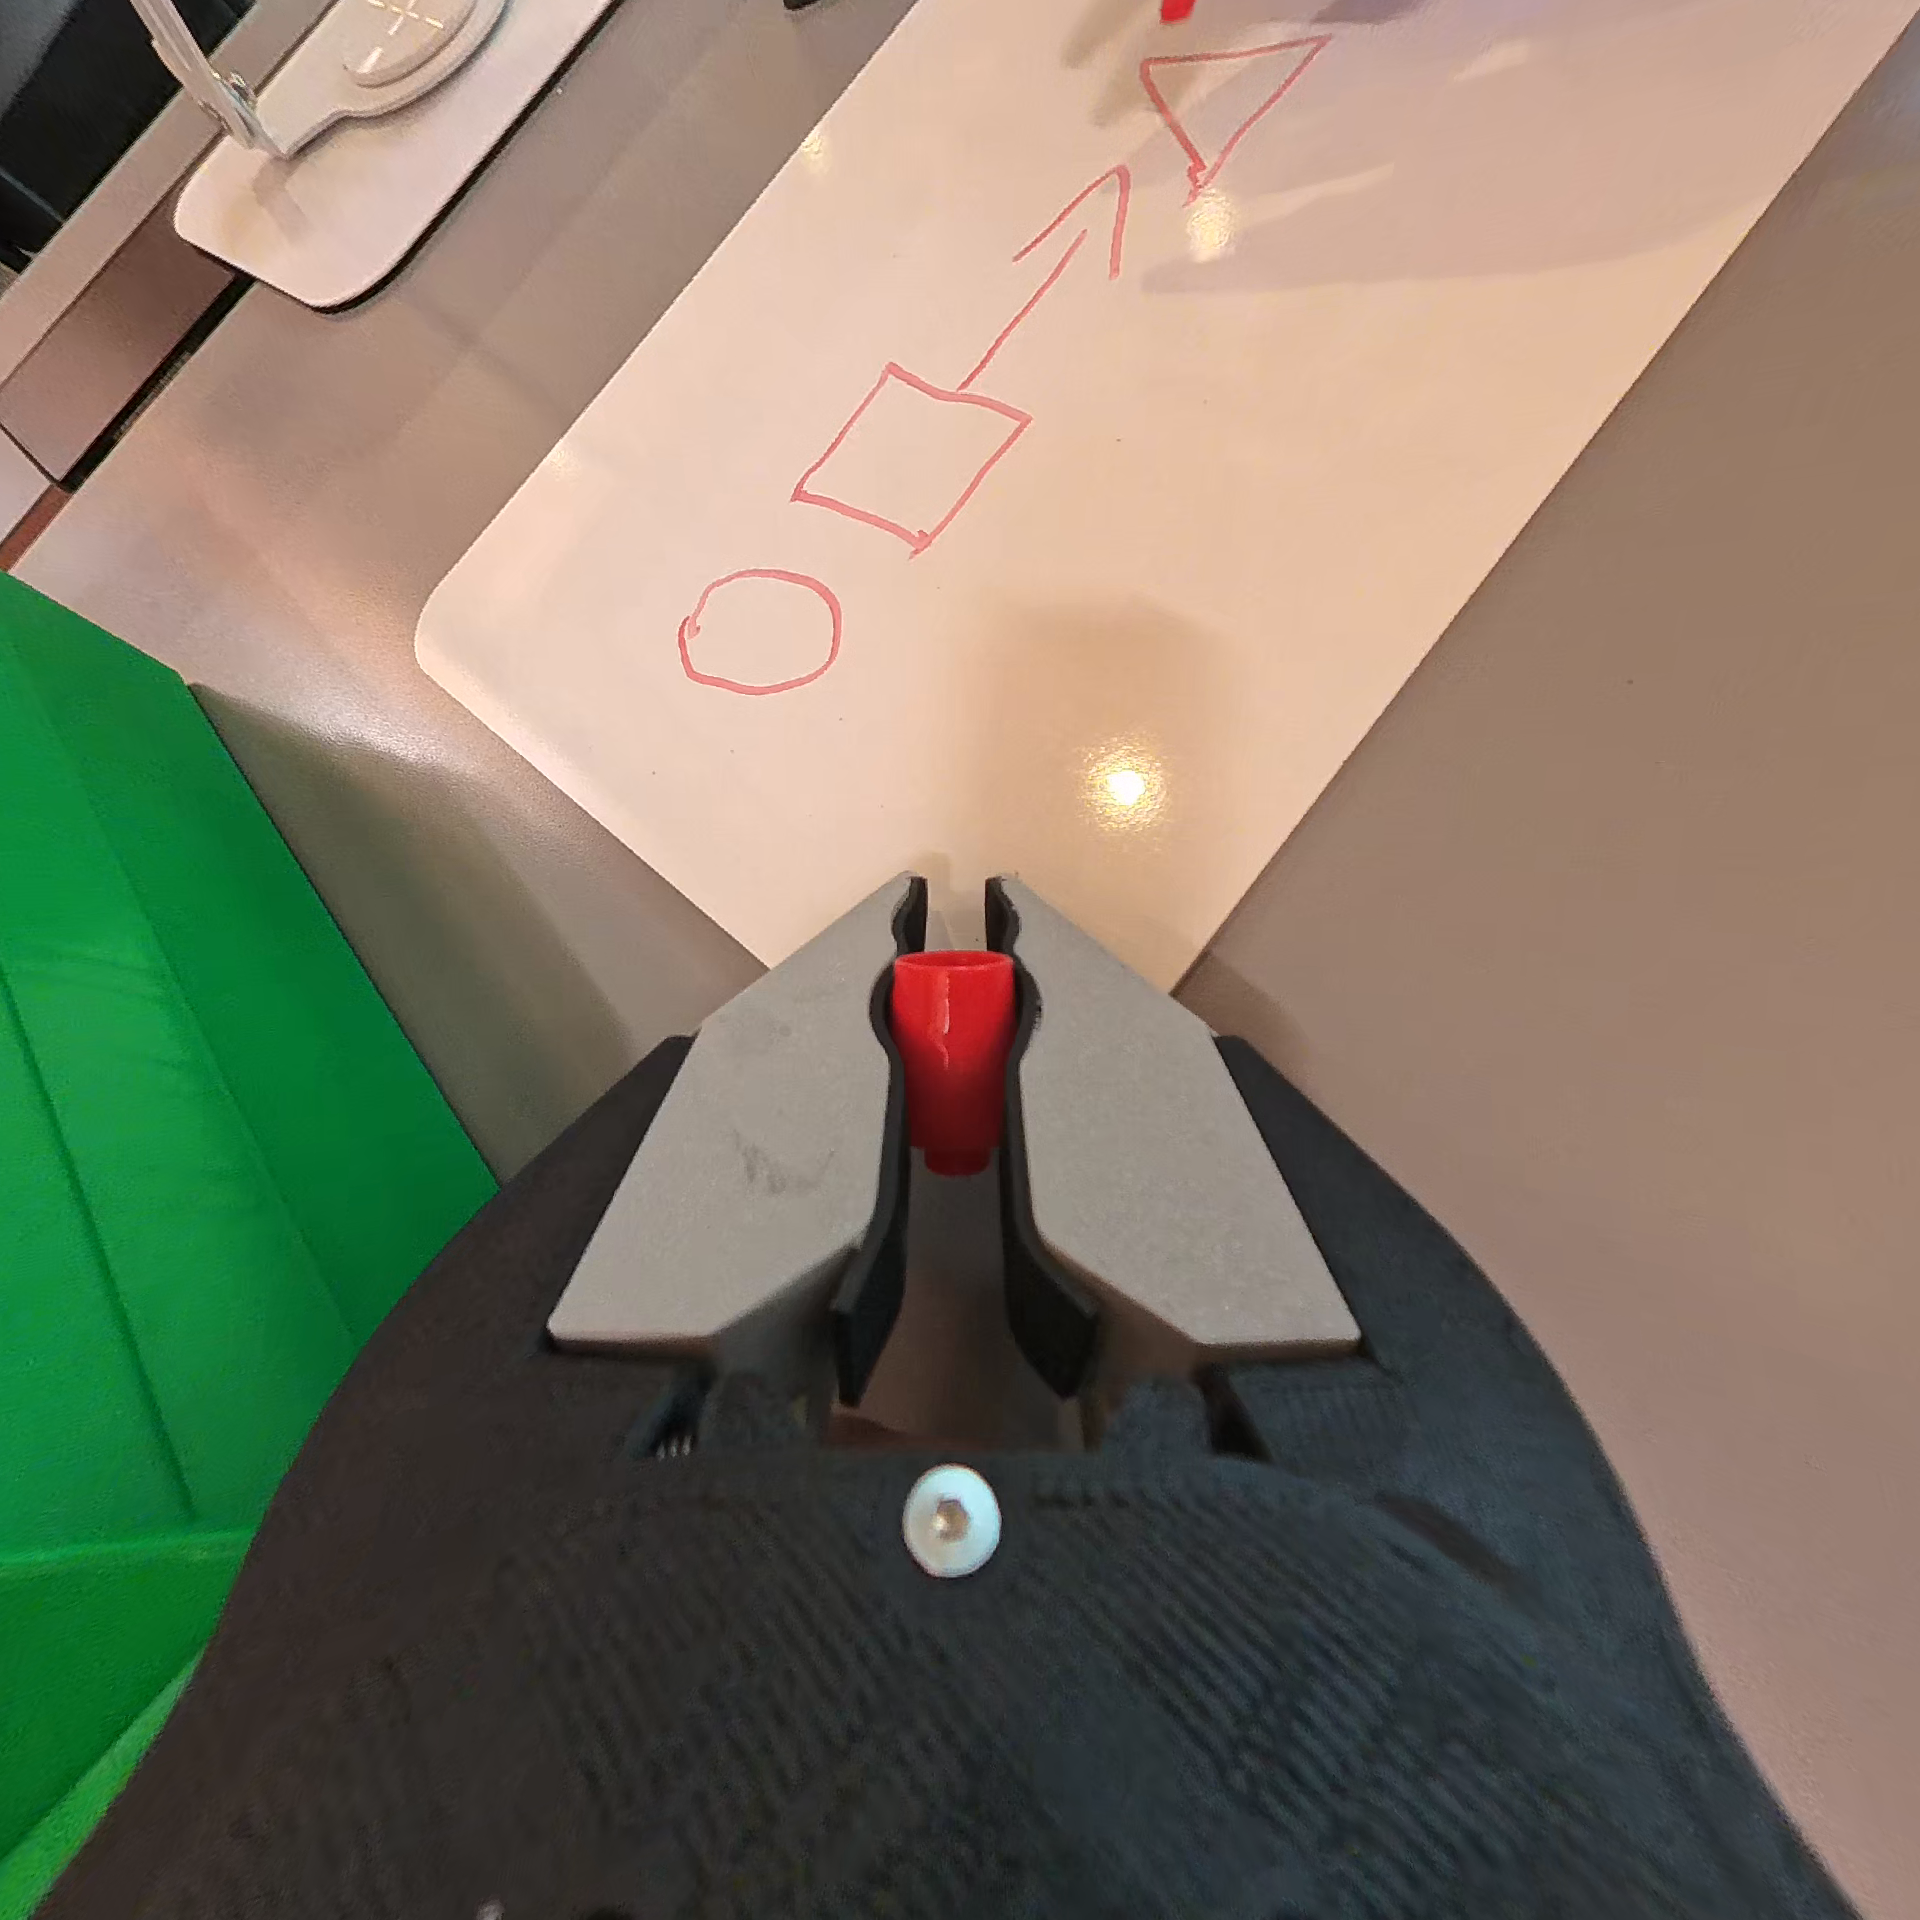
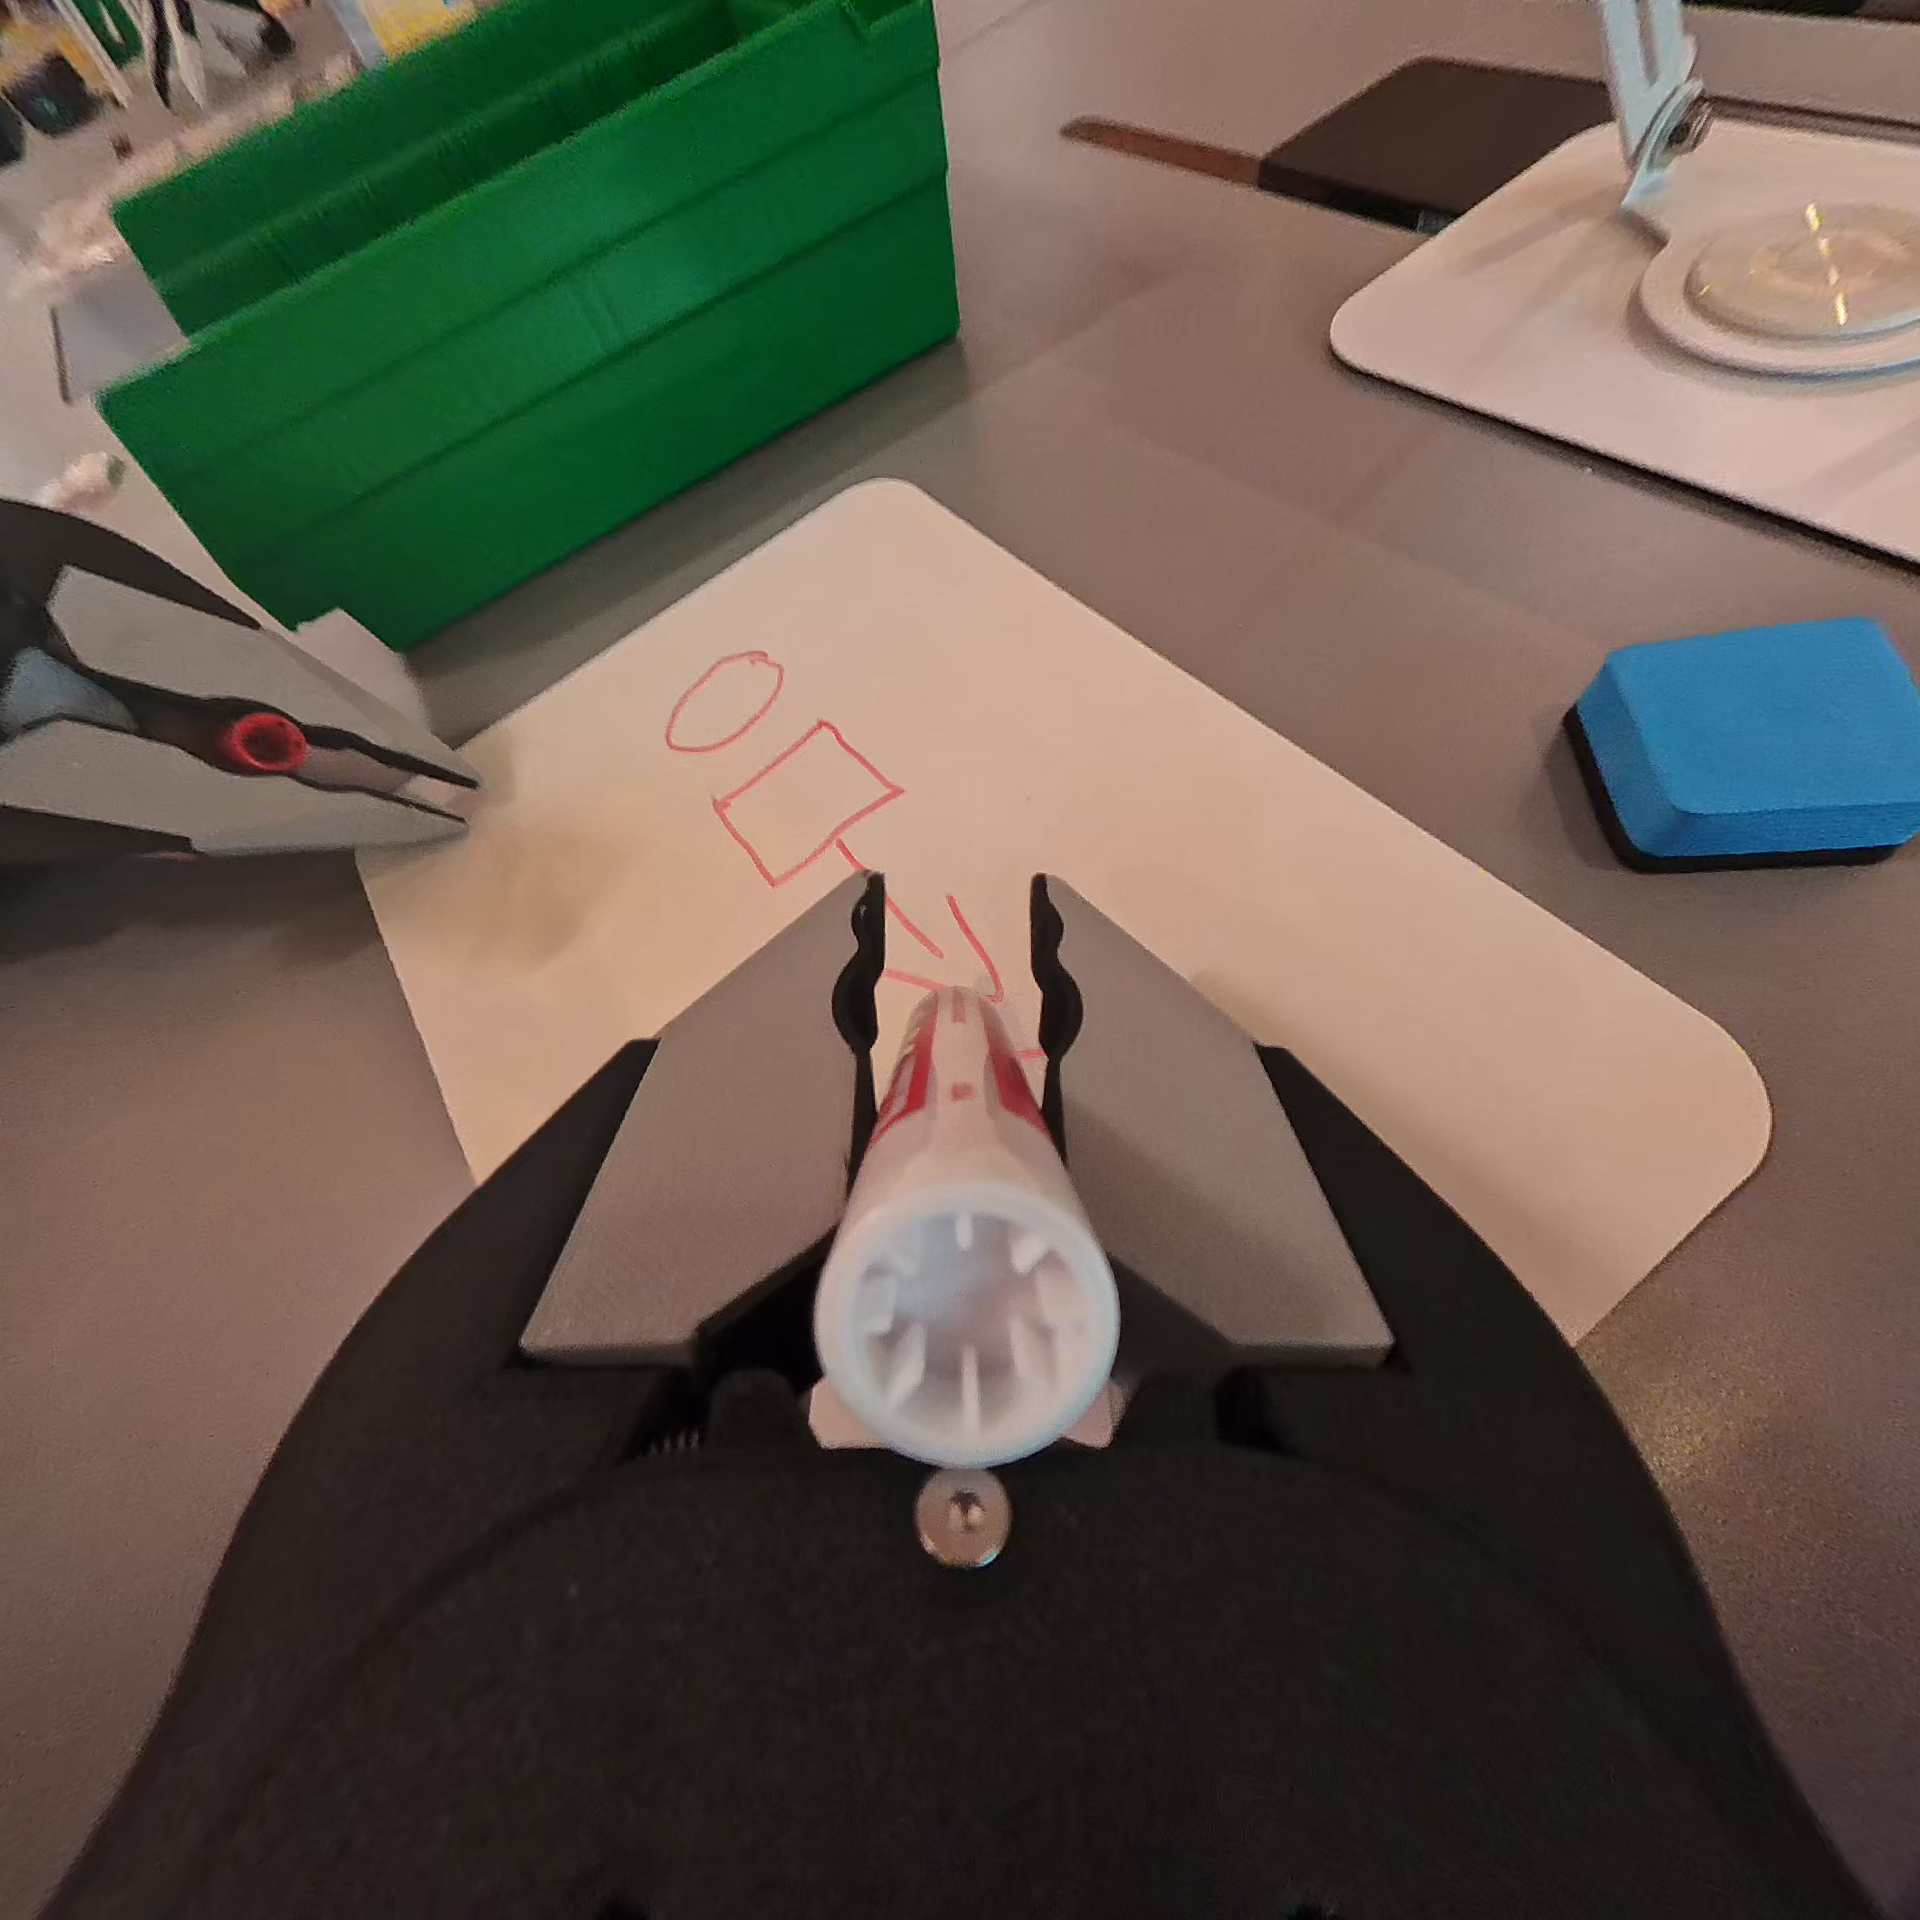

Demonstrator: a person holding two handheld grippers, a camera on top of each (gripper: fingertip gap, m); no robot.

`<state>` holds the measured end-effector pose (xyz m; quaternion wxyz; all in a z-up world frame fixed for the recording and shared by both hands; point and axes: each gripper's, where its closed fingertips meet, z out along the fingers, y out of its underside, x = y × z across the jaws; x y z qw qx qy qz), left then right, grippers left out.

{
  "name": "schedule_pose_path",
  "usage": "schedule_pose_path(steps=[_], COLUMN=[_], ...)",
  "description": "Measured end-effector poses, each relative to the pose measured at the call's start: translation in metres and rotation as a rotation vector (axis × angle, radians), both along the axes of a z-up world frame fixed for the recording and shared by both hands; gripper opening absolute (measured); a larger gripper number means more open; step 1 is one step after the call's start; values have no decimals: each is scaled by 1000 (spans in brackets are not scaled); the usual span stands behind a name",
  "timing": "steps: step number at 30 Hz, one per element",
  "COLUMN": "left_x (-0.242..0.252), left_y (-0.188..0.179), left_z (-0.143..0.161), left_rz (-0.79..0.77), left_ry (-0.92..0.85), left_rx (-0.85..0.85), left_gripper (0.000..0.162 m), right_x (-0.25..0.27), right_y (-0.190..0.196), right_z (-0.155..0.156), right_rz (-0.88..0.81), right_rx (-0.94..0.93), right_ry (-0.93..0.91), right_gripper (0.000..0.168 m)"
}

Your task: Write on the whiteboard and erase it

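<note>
My right tool (image 2: 954, 883) is clamped on the white marker (image 2: 961, 1195), its butt end toward the camera and its tip down on the whiteboard (image 2: 1299, 1018), among the red lines of an arrow. My left tool (image 1: 954, 883) is clamped on the red marker cap (image 1: 951, 1049) and hangs just over the whiteboard's near corner.

The whiteboard lies flat on the grey counter (image 2: 1195, 436), its rounded corners all inside the counter's surface. On it run a red circle (image 1: 758, 631), a square (image 1: 912, 457), an arrow (image 1: 1070, 255) and a triangle (image 1: 1226, 104) in a row. The board beside the row is bare and white.

To my right, well apart from the board's edge, the blue eraser (image 2: 1756, 738) sits on bare counter with clear grey around it. To my left the green bin (image 2: 540, 312) stands close to the board's far corner and just beside my left tool, so that side is tight. Farther off to the right a pale mat (image 2: 1538, 353) carries a metal stand (image 2: 1652, 114), with a strip of open counter between it and the whiteboard.
</note>
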<state>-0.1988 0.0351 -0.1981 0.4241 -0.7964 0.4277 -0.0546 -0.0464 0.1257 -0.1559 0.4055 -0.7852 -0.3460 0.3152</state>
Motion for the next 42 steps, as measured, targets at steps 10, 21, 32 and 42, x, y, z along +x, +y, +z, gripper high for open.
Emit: schedule_pose_path(steps=[10, 21, 32, 42], left_x=[1, 19, 38, 39], left_y=[1, 4, 11, 8], left_z=[0, 13, 67, 65], left_rz=[-2, -20, 20, 30], left_ry=[21, 61, 21, -1], left_rx=[26, 183, 592, 586], left_gripper=[10, 9, 9, 9], right_x=[-21, -49, -88, -98], right_y=[-24, -50, -87, -102], right_z=[24, 35, 64, 78], right_rz=[149, 270, 383, 390], right_rx=[-37, -23, 162, 253], right_ry=[204, 269, 348, 407], right_gripper=[26, 26, 25, 26])
